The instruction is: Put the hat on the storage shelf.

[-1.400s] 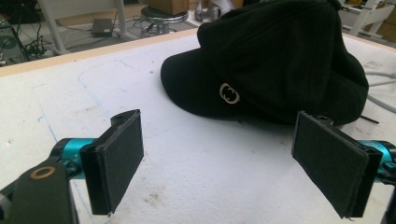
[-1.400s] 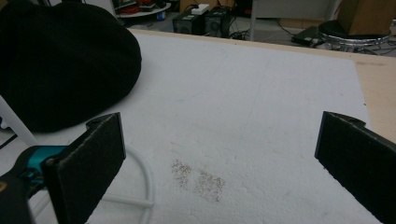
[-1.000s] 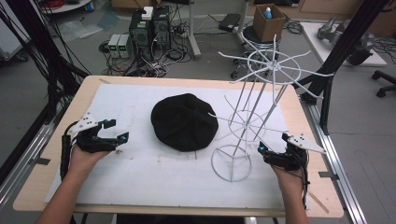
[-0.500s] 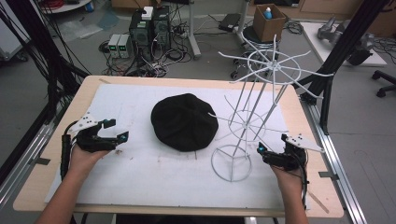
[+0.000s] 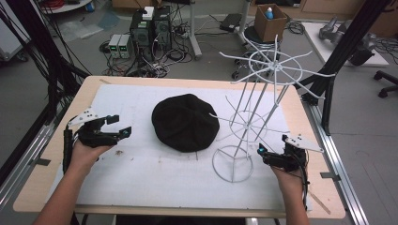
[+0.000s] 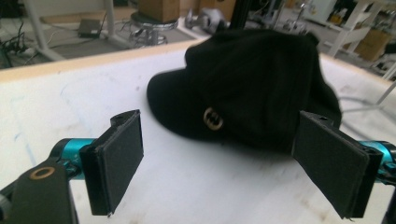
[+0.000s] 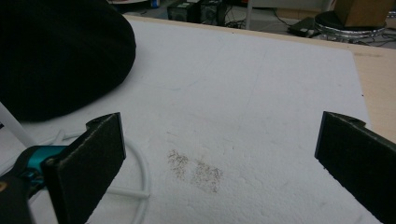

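- Left gripper (image 5: 123, 132) sat near the table's front left, jaws wide apart, empty, aimed at the hat (image 5: 185, 122)
- Right gripper (image 5: 261, 153) was at front right, just beside the rack (image 5: 233, 163) base, jaws spread, holding nothing
- Black hat lay flat mid-mat, apart from both grippers, gold badge (image 6: 213, 118) facing the left one
- Judged barely started: hat ungrabbed, wire rack arms bare, hanging all left
- No containers on the table (image 5: 56, 185); cardboard box (image 5: 271, 22) beyond held a bottle
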